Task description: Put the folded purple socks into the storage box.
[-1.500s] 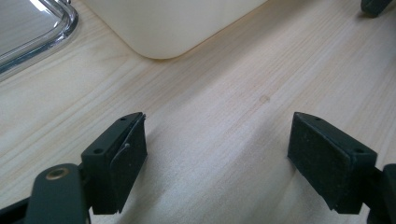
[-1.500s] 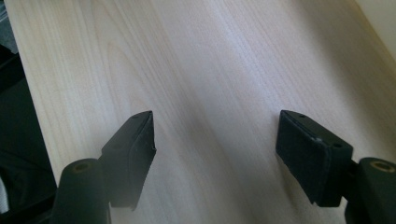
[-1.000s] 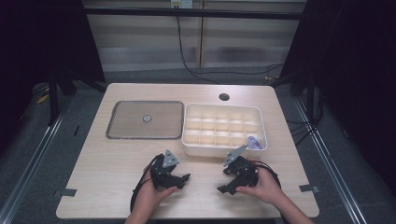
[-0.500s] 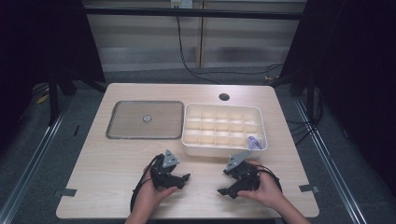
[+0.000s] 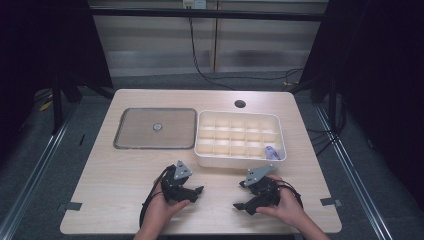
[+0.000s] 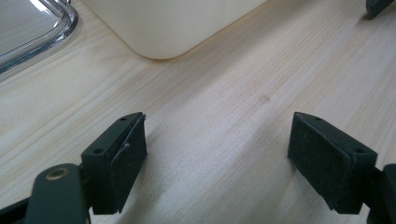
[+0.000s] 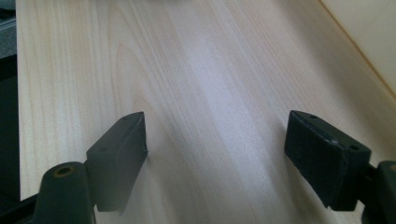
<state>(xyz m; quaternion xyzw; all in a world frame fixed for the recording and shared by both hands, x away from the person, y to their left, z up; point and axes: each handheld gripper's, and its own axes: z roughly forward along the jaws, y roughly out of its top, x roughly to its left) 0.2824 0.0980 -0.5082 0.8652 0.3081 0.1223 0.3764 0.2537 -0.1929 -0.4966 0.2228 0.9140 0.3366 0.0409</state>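
Resting on the table point(image 5: 115, 200) at six o'clock, the left gripper point(image 6: 217, 156) and right gripper point(image 7: 215, 156) gape, grasping nothing. Nearest them, at twelve o'clock, sits the organizer point(image 5: 240, 160).

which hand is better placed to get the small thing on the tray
Left, probably. The left gripper lies on the table nearest the tray with the small round thing; its jaws are open and empty. The right gripper is farther.

Small purple item point(image 5: 271, 152) in the white divided tray point(image 5: 240, 161), too small to identify
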